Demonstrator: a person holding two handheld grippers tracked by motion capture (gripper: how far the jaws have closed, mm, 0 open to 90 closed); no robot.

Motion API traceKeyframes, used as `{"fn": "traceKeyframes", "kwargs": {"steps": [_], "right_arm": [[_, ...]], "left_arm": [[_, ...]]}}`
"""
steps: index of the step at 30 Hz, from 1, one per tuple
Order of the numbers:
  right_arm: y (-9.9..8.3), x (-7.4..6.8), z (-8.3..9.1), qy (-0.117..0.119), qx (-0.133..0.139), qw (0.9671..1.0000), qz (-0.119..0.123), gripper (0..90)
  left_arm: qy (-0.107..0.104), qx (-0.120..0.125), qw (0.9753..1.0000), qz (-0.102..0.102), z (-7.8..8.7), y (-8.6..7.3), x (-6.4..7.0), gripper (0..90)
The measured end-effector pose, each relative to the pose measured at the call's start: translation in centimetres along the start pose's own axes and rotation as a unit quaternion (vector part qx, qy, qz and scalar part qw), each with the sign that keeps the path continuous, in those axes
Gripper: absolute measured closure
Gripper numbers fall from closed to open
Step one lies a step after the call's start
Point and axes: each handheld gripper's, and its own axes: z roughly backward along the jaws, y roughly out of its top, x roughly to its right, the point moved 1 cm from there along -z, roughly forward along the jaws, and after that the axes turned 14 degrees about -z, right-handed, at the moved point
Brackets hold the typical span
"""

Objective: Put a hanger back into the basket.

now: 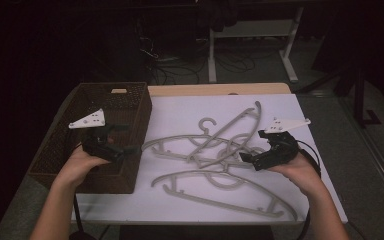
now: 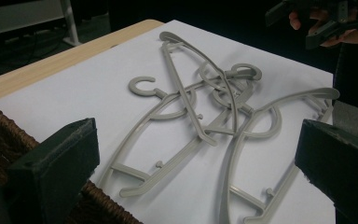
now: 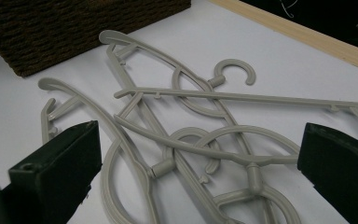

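Observation:
Several grey plastic hangers lie tangled on the white tabletop, with one lying apart at the front. A brown wicker basket stands at the left. My left gripper hovers over the basket's right rim, open and holding nothing. In its view the left gripper faces the hangers, with the basket's rim below. My right gripper hangs open at the pile's right side. In the right gripper view, the right gripper stands wide apart just above the hangers, touching none.
A wooden strip runs along the table's far edge. Behind it are a white table frame and cables on a dark floor. The basket borders the pile on its far side in the right gripper view.

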Motion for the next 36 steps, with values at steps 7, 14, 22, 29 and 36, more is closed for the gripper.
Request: {"fn": "traceKeyframes", "kwargs": {"steps": [7, 14, 22, 29, 36], "right_arm": [[-0.1, 0.1, -0.2, -0.002, -0.004, 1.0000, -0.002, 0.0], [-0.3, 0.2, -0.4, -0.004, -0.010, 0.9999, -0.003, 0.0], [-0.6, 0.3, -0.7, -0.004, -0.015, 0.9999, -0.003, 0.0], [-0.6, 0.3, -0.6, -0.003, -0.017, 0.9998, -0.002, 0.0], [-0.8, 0.7, -0.6, -0.004, -0.019, 0.9998, -0.007, 0.0]], "left_arm": [[-0.006, 0.001, 1.0000, 0.000, -0.6, 0.8, 0.4, 0.0], [-0.015, 0.004, 0.9999, -0.003, -1.9, 2.1, 1.1, 0.0], [-0.022, 0.010, 0.9997, -0.002, -4.0, 3.6, 1.9, 0.0], [-0.036, 0.005, 0.9993, -0.006, -6.1, 4.4, 2.9, 0.0], [-0.050, -0.010, 0.9986, -0.010, -9.9, 5.0, 3.8, 2.1]]}}
